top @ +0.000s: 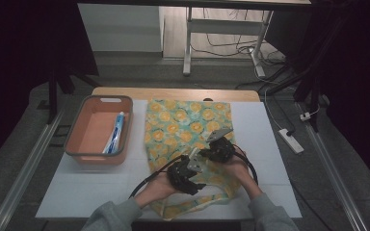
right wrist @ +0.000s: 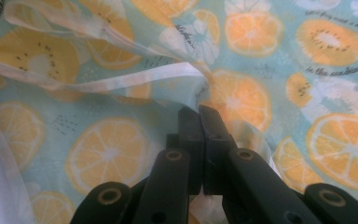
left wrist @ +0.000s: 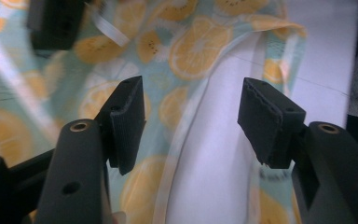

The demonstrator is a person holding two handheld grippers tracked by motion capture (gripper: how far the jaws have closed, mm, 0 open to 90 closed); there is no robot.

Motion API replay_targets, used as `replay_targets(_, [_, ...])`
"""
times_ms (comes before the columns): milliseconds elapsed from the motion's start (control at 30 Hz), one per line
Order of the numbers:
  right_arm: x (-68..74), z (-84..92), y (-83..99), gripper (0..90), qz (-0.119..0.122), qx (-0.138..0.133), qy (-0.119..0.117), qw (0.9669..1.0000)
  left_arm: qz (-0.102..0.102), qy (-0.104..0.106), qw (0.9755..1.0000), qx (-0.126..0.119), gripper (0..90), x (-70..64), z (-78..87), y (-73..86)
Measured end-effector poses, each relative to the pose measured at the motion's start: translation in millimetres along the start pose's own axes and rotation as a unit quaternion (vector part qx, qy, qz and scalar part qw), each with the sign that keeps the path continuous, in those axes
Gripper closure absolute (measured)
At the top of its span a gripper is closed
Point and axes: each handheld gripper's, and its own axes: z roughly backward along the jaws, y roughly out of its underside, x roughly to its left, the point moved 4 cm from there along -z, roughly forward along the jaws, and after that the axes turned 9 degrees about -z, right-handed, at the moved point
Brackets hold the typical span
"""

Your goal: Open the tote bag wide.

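Two grippers work a citrus-print bag (top: 188,130) lying flat mid-surface.

The right gripper (right wrist: 199,116) is pinched shut on the bag's fabric by a handle strap; the left gripper (left wrist: 191,121) gapes wide over its near edge, holding nothing. At far left, an orange basket (top: 125,126) contains a toothpaste tube (top: 115,132).

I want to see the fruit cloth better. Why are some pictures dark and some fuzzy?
High view: dim, with black edges, so the cloth and tub look dull. Left gripper view: the cloth at the left edge is smeared with blur, while the fingers stay fairly sharp. Right gripper view: bright and mostly clear, though the fold of cloth nearest the camera looks soft.
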Motion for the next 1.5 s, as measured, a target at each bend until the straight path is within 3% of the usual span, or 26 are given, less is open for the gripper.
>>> replay_targets(133, [-0.9, 2.5, -1.1, 89.3, -0.003, -0.006, -0.002, 1.0, -0.004, 0.006, 0.9999, 0.008, 40.9, 1.2, -20.3, -4.3])
replay_targets(367, [-2.6, 6.7, -2.3, 89.2, -0.01, -0.017, -0.005, 0.9998, -0.016, 0.012, 0.9998, -0.002, 39.9, -4.8, -48.7, -21.9])
replay_targets(433, [-3.2, 8.2, -2.1, 89.2, -0.012, -0.017, -0.005, 0.9998, -0.018, 0.013, 0.9998, -0.003, 43.4, -6.5, -55.3, -26.4])
replay_targets(567, [-4.4, 11.7, -2.3, 89.2, -0.015, -0.021, -0.005, 0.9997, -0.016, 0.016, 0.9997, -0.005, 59.3, -5.8, -64.1, -27.5])
replay_targets(600, [-4.4, 11.7, -2.3, 89.2, -0.015, -0.021, -0.005, 0.9997, -0.012, 0.025, 0.9996, -0.011, 59.3, -5.2, -64.9, -27.2])
replay_targets(633, [-5.7, 14.3, -2.7, 89.3, -0.015, -0.025, -0.004, 0.9996, -0.004, 0.03, 0.9994, -0.015, 73.5, -4.3, -65.2, -27.5])
replay_targets(700, [-7.6, 16.2, -2.8, 89.2, -0.017, -0.028, -0.003, 0.9995, -0.011, 0.033, 0.9993, -0.012, 87.0, -4.4, -64.3, -27.2])
replay_targets(733, [-7.6, 16.2, -2.8, 89.2, -0.017, -0.028, -0.003, 0.9995, -0.013, 0.035, 0.9993, -0.01, 87.0, -4.8, -63.6, -26.8])
replay_targets(867, [-13.7, 21.1, -2.0, 89.3, -0.025, -0.034, 0.004, 0.9991, -0.026, 0.054, 0.9981, -0.016, 88.7, -9.7, -53.6, -25.4])
replay_targets(1000, [-20.3, 33.5, -3.8, 89.3, -0.033, -0.047, 0.018, 0.9982, -0.039, 0.065, 0.9966, -0.033, 88.7, -18.3, -30.4, -23.7])
replay_targets(1200, [-25.5, 51.9, -9.8, 89.2, -0.051, -0.069, 0.037, 0.9956, -0.08, 0.078, 0.9926, -0.047, 88.7, -40.7, 5.6, -13.1])
replay_targets(1500, [-35.2, 73.3, -13.0, 89.3, -0.087, -0.102, 0.063, 0.989, -0.084, 0.092, 0.9903, -0.061, 88.7, -58.3, 45.7, 17.7])
